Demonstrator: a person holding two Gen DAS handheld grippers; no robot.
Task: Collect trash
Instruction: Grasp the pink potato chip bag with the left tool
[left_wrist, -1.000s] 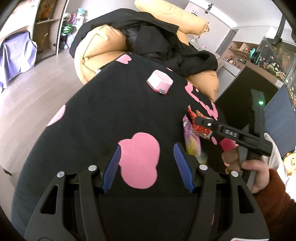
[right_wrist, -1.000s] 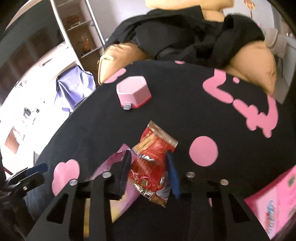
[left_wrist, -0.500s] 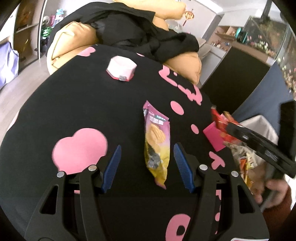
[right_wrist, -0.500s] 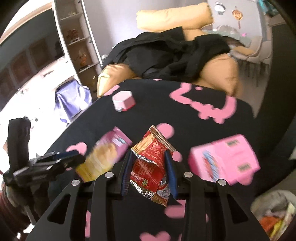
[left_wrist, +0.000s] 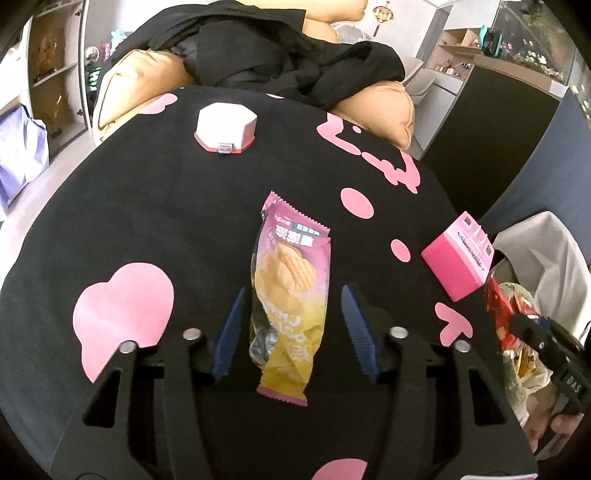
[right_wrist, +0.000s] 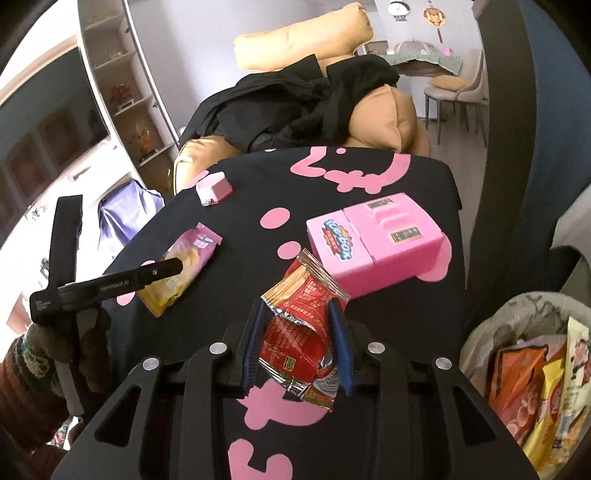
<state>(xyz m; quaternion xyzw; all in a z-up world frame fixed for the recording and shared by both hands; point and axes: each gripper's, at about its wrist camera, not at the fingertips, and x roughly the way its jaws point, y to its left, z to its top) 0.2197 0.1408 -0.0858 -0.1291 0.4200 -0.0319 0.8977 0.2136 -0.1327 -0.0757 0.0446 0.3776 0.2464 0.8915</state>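
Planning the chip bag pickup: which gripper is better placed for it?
Left. The left gripper is open with the chip bag lying between its fingers, while the right gripper is shut on the red wrapper.

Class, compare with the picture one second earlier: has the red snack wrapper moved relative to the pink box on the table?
Yes. The red snack wrapper, clamped in the right gripper, has left the table centre and moved right, past the pink box, toward the trash bag.
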